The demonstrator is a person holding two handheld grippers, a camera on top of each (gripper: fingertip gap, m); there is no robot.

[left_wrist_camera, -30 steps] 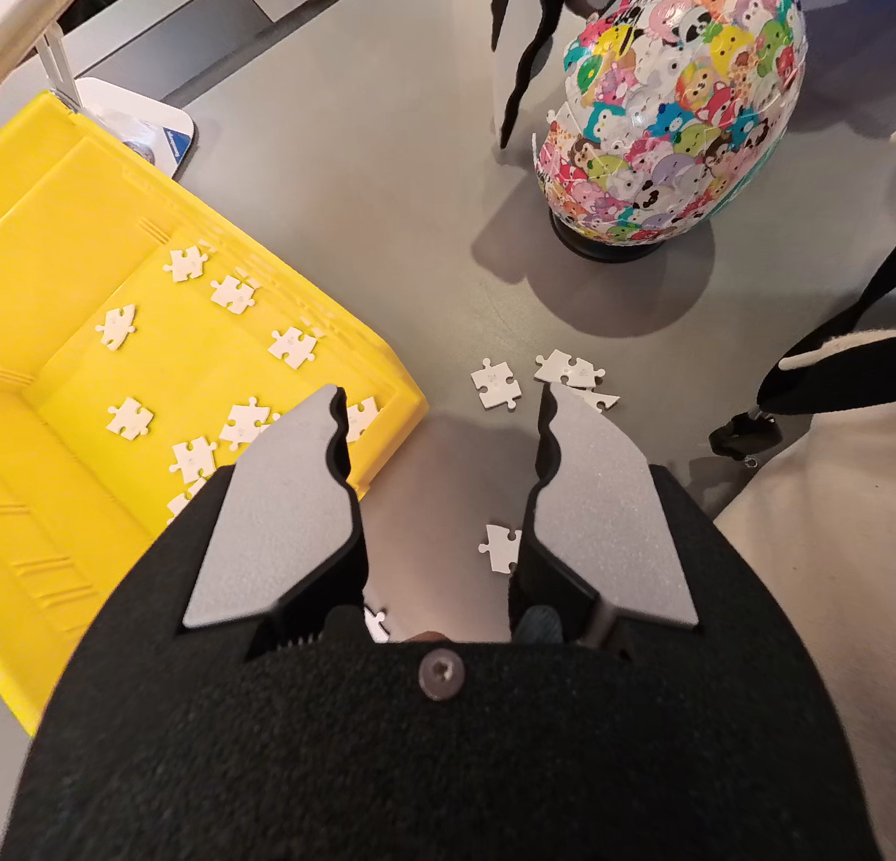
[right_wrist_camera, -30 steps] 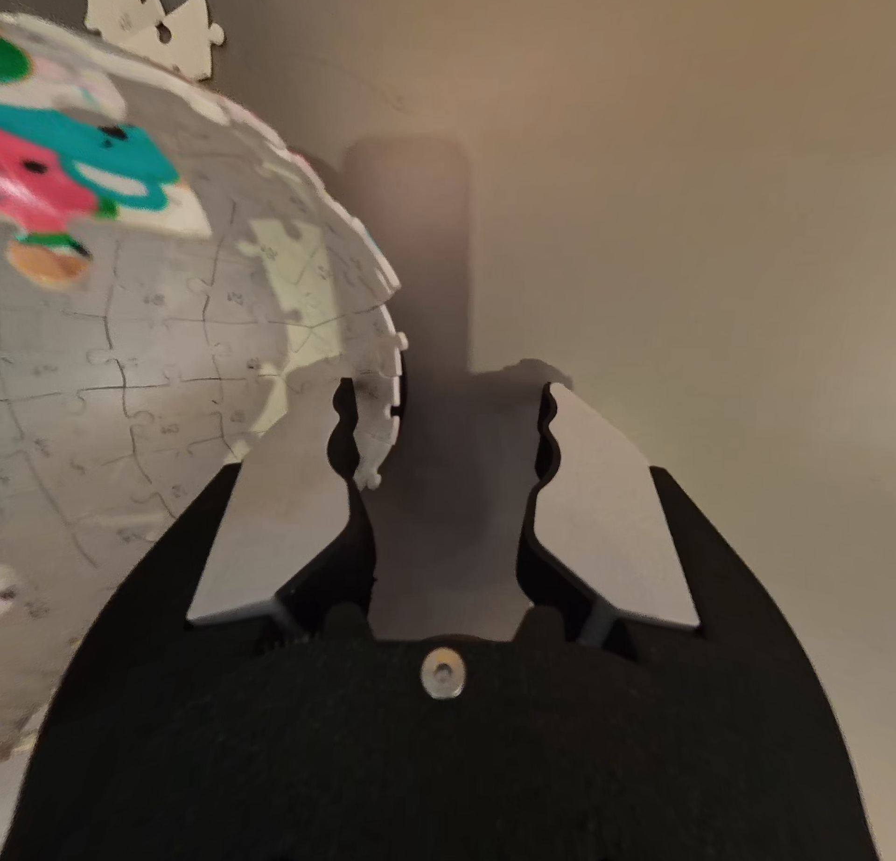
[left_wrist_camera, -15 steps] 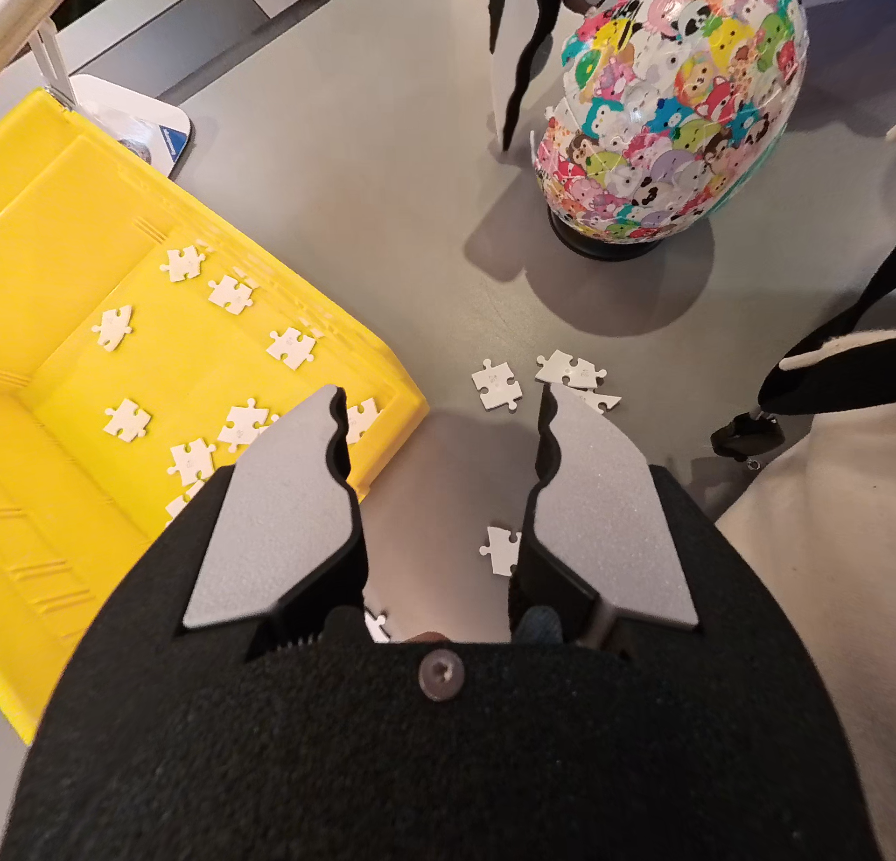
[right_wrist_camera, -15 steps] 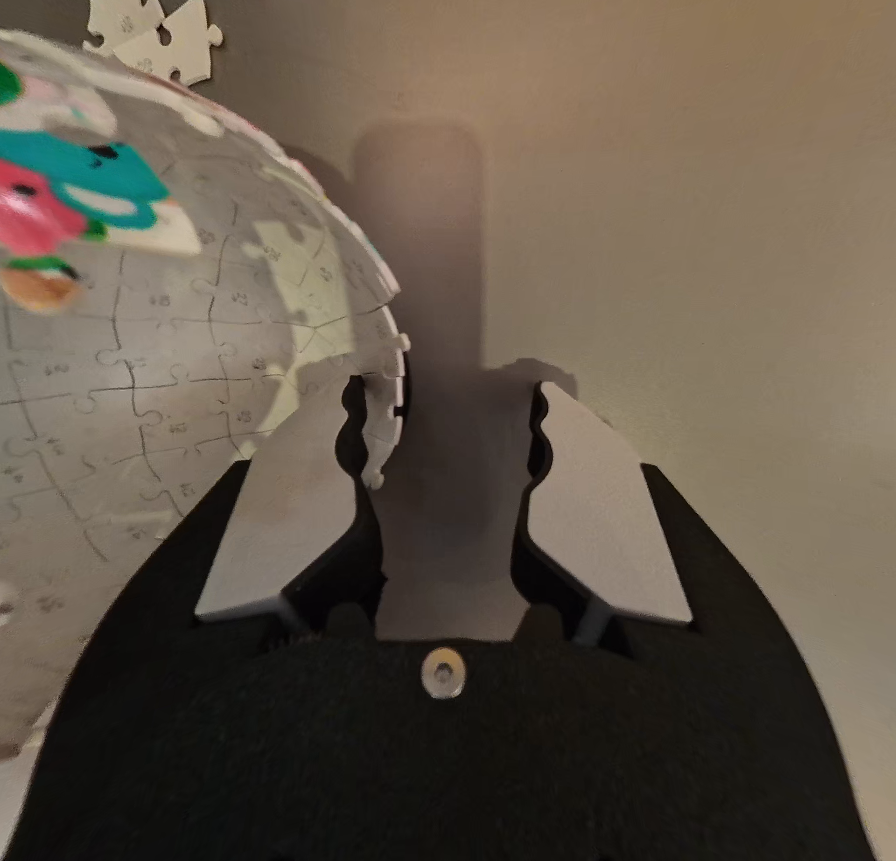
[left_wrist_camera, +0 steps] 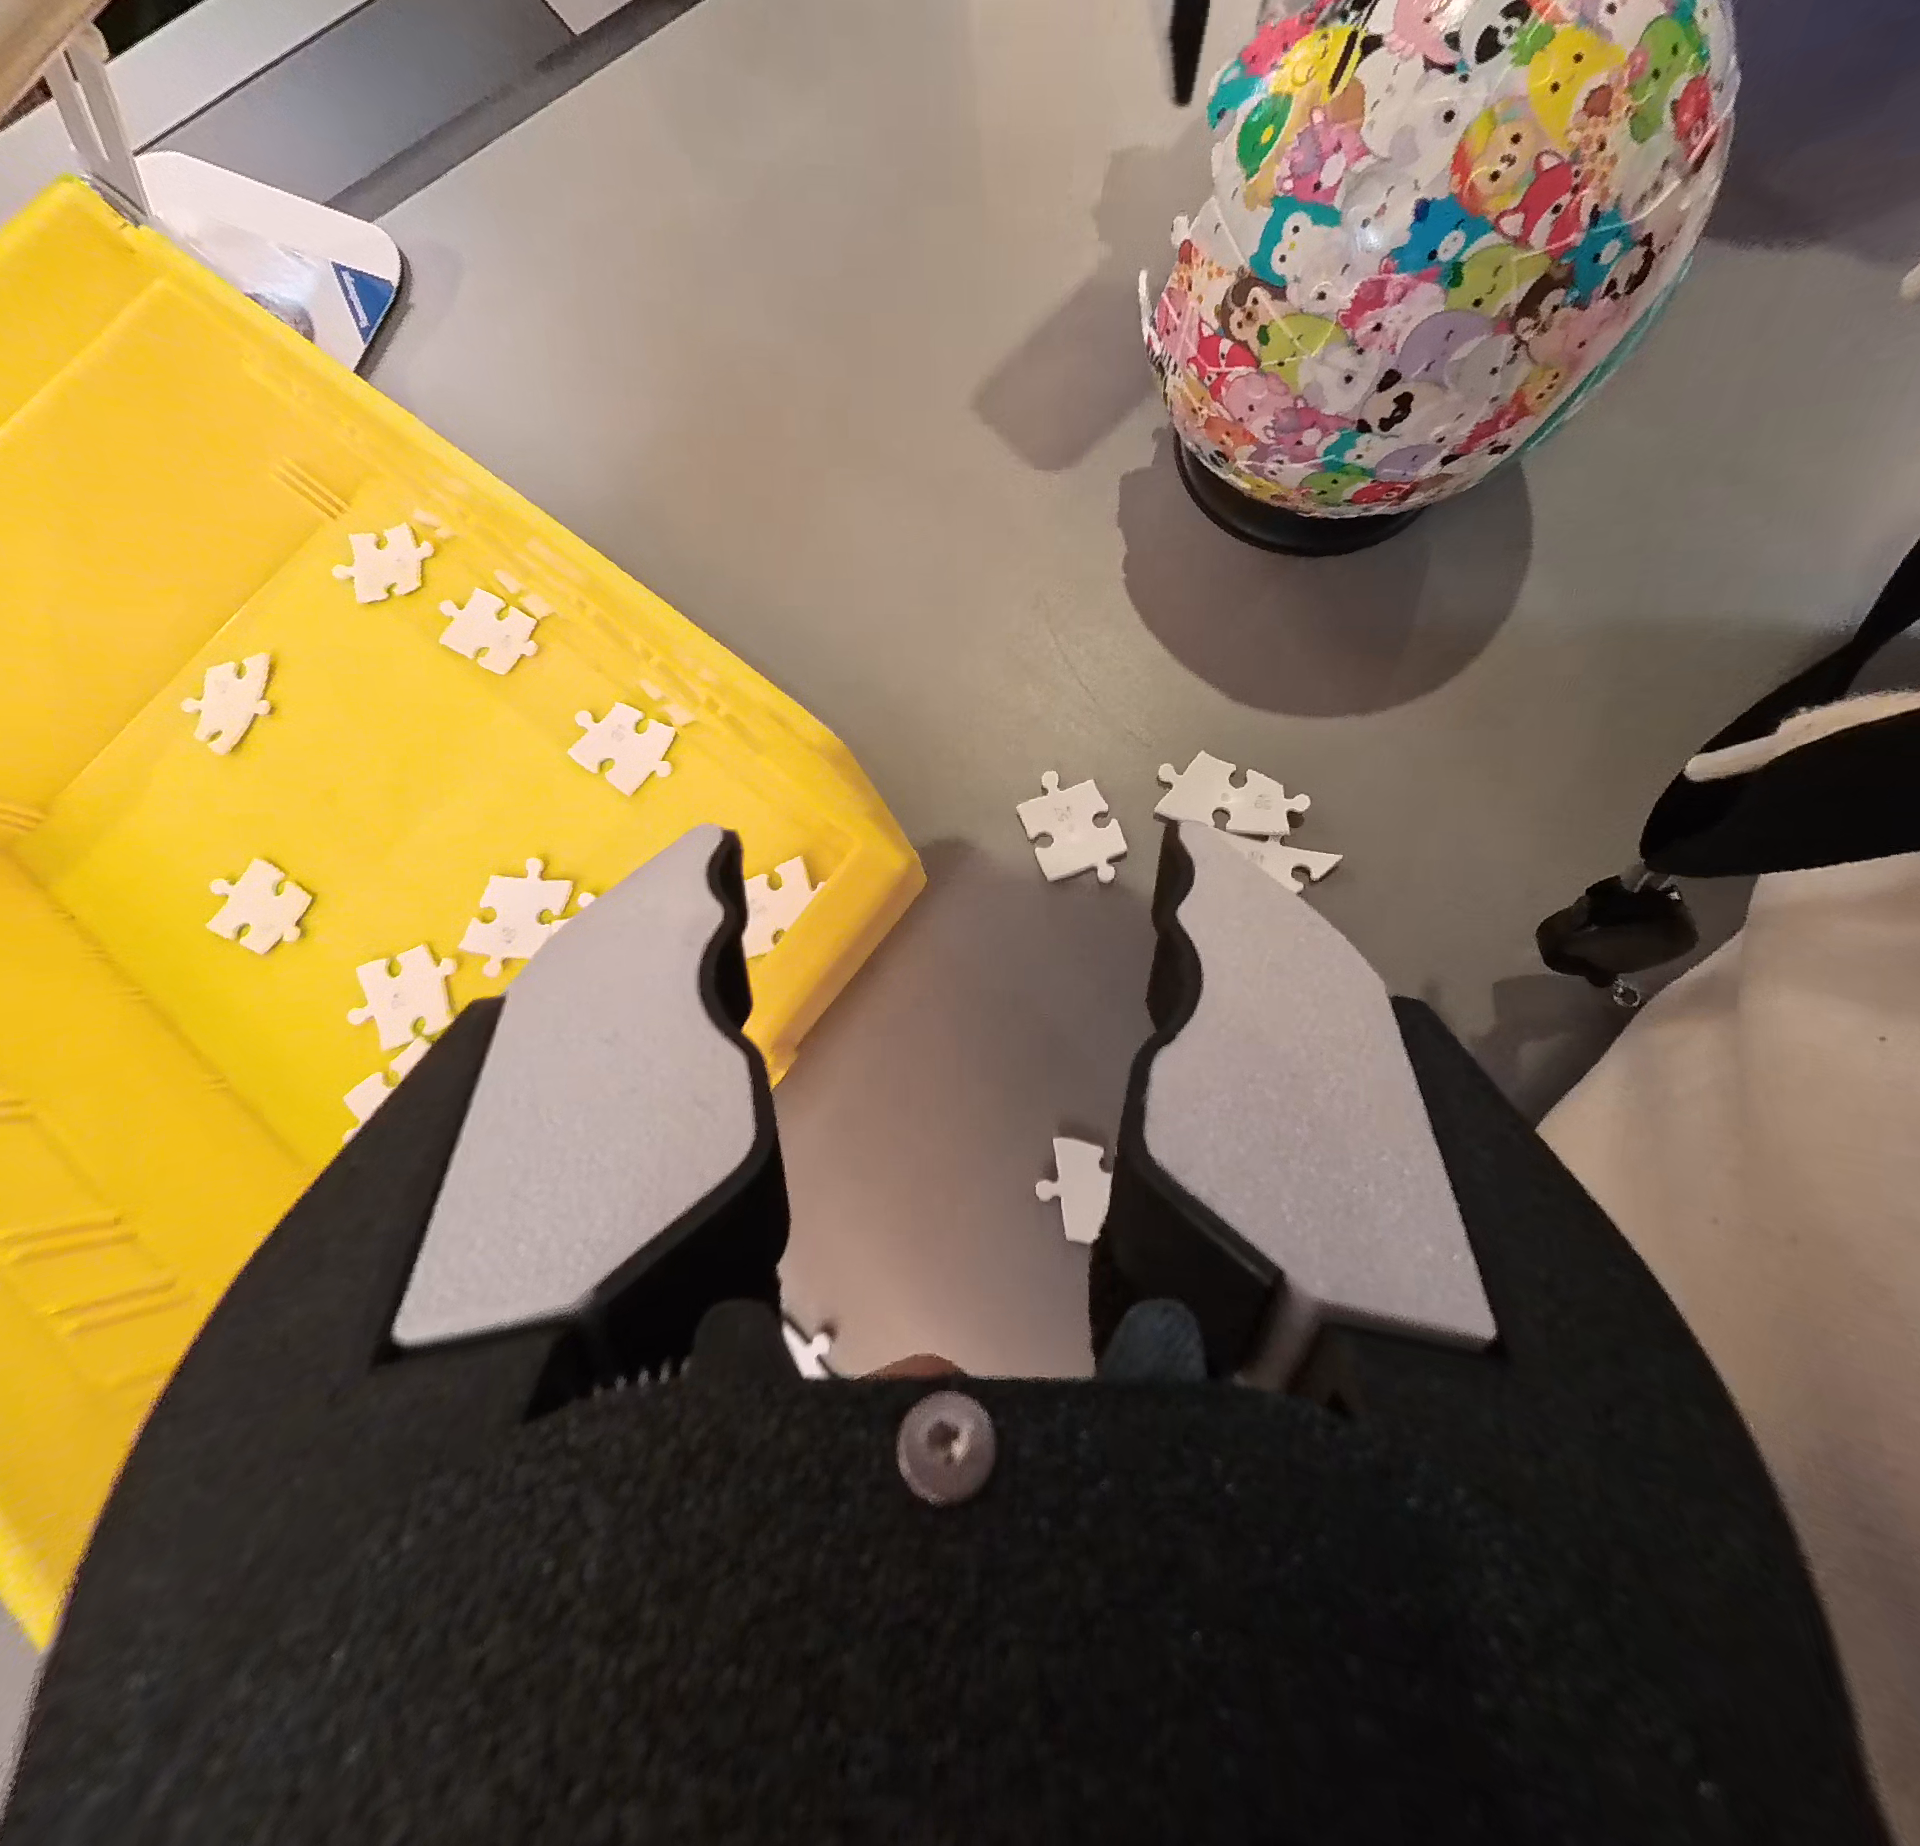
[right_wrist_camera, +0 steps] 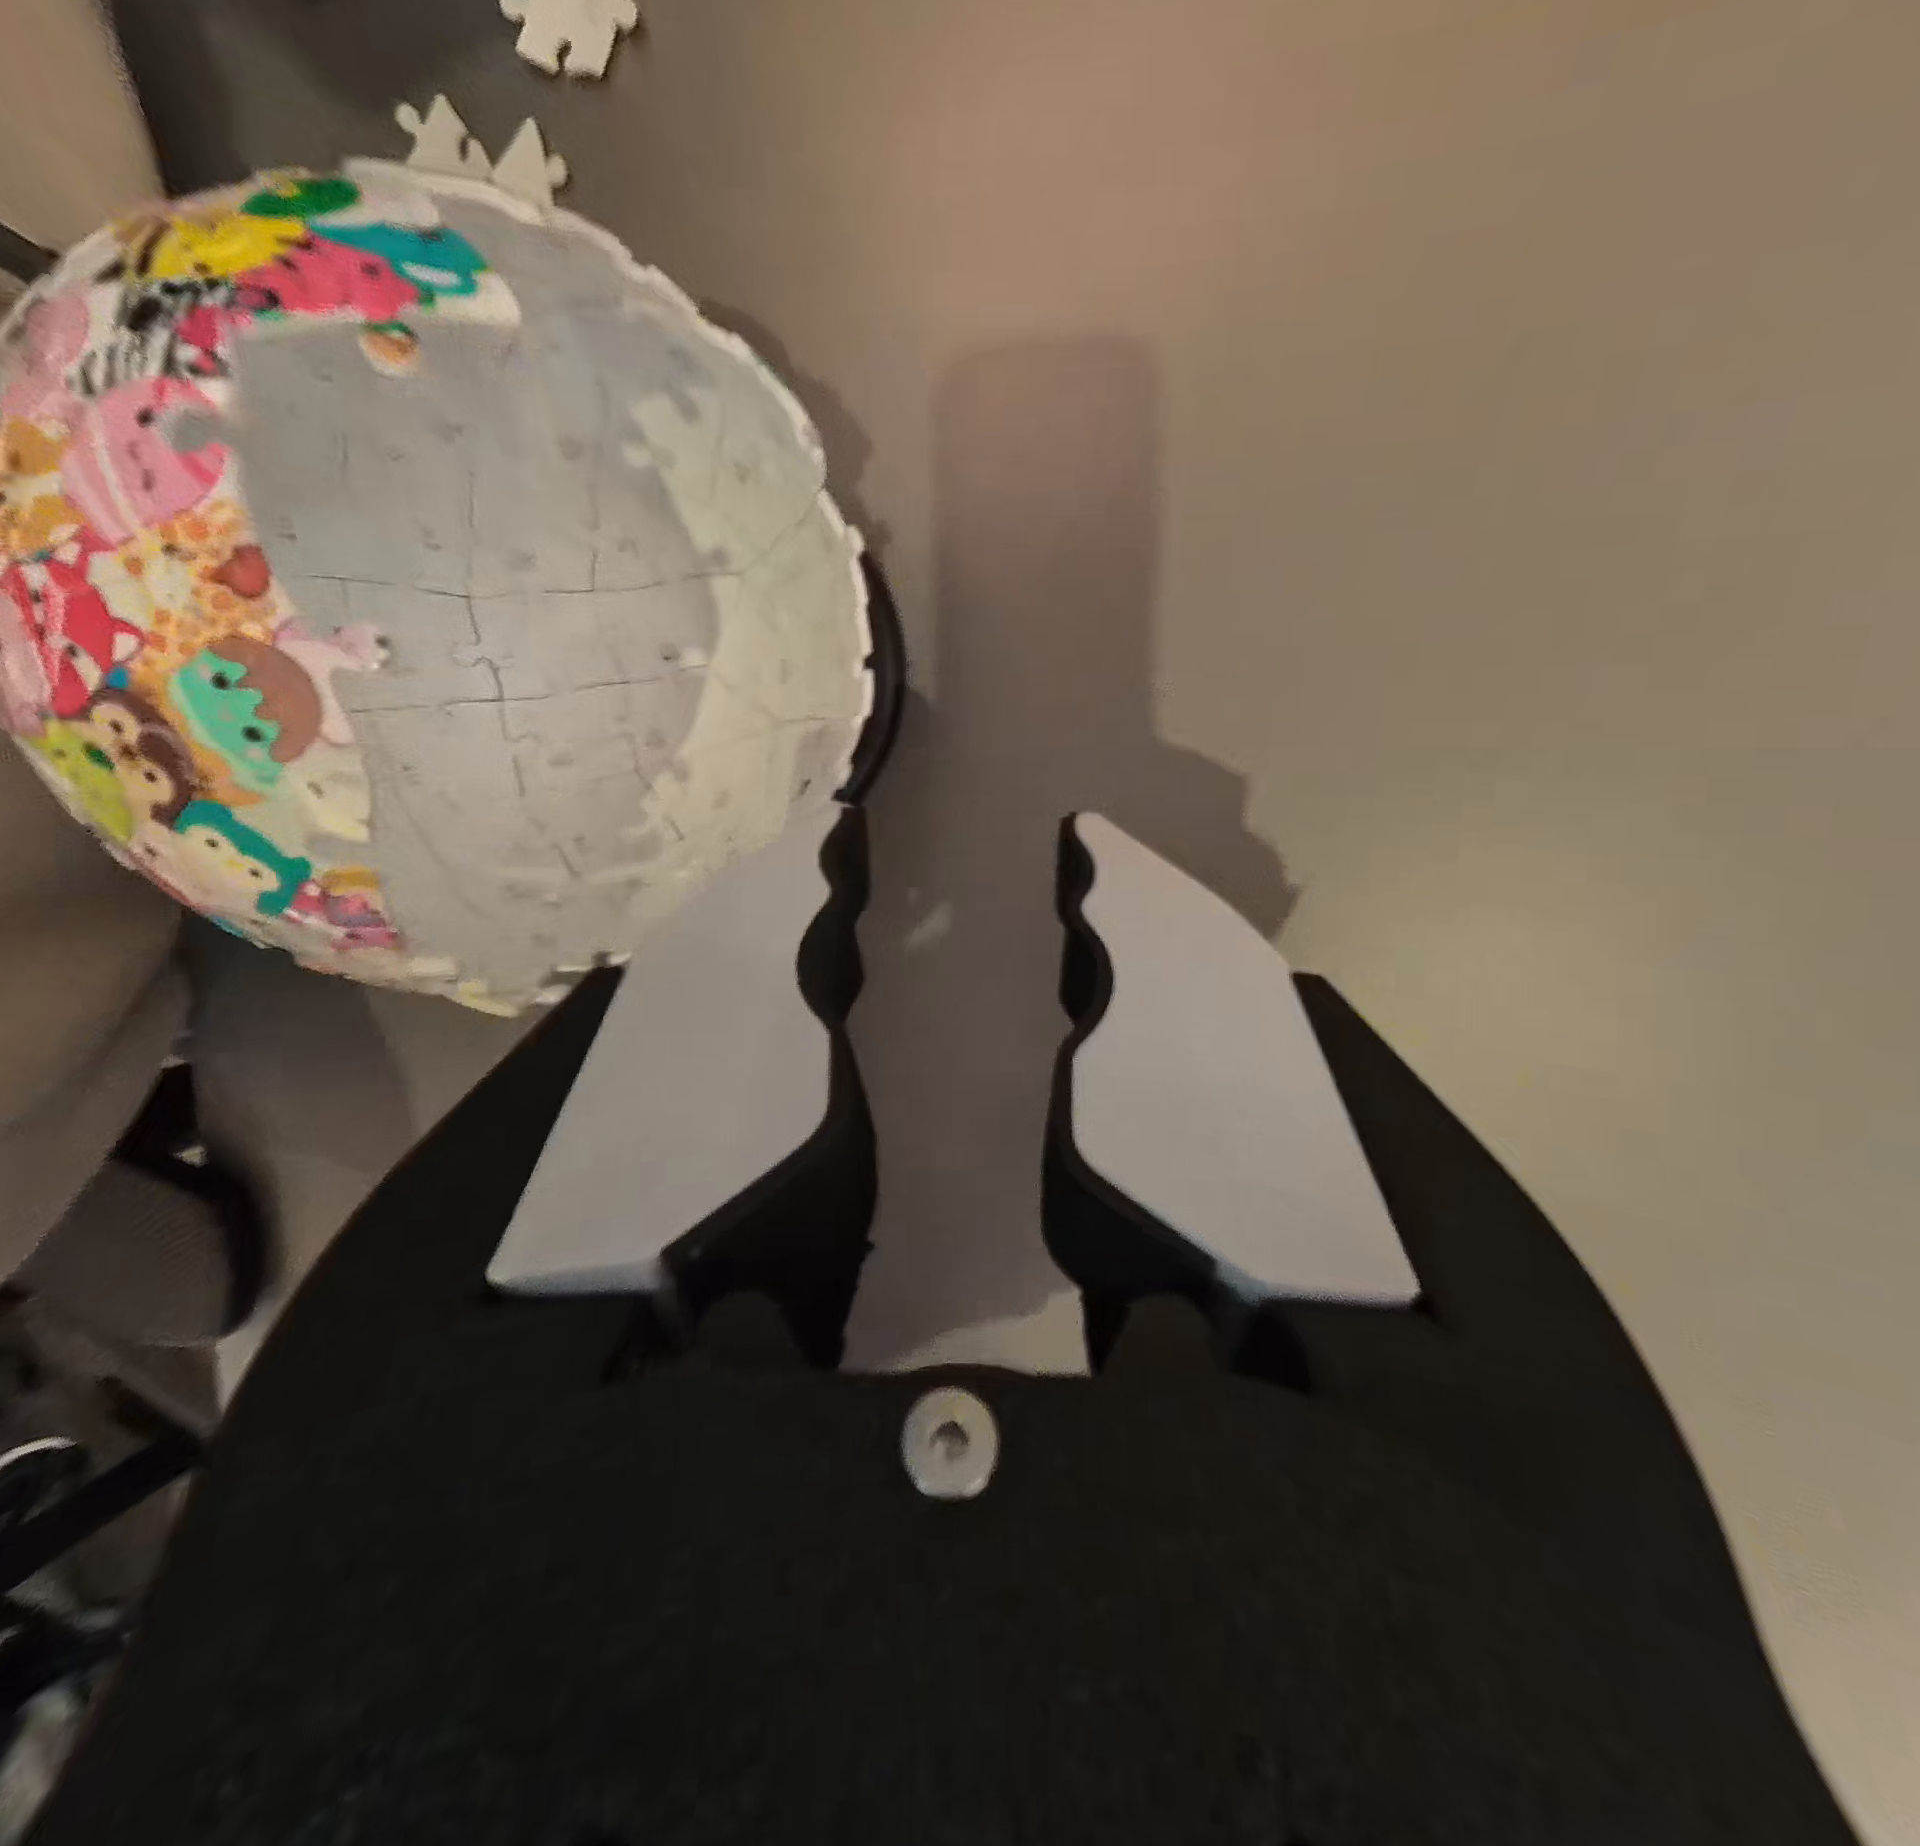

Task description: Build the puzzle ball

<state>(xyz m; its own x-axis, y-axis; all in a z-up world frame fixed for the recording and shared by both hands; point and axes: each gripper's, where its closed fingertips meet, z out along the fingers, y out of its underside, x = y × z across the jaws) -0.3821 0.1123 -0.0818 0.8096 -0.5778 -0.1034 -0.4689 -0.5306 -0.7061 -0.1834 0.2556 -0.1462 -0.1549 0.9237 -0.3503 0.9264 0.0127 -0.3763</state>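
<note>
The colourful puzzle ball (left_wrist_camera: 1455, 227) stands on a black ring stand (left_wrist_camera: 1299, 523) at the far right of the grey table. In the right wrist view the ball (right_wrist_camera: 436, 591) shows a large opening with its white inside. My left gripper (left_wrist_camera: 945, 851) is open and empty above the table, beside the yellow bin (left_wrist_camera: 135, 508) that holds several white pieces (left_wrist_camera: 618, 747). Loose white pieces (left_wrist_camera: 1070, 825) lie on the table just beyond its fingertips; another piece (left_wrist_camera: 1078, 1188) lies between the fingers. My right gripper (right_wrist_camera: 961, 830) is open and empty, to the right of the ball.
A white card with a blue corner (left_wrist_camera: 312, 258) lies behind the bin. A person's light sleeve (left_wrist_camera: 1745, 1173) and a dark object (left_wrist_camera: 1787, 799) are at the right. Two loose pieces (right_wrist_camera: 571, 4) lie beyond the ball in the right wrist view. Tip to tip, the grippers are about 25 cm apart.
My right gripper has pulled back from the ball's open edge, so the ball now looks smaller and farther left, and its jaws have narrowed a little. My left gripper has barely moved.
</note>
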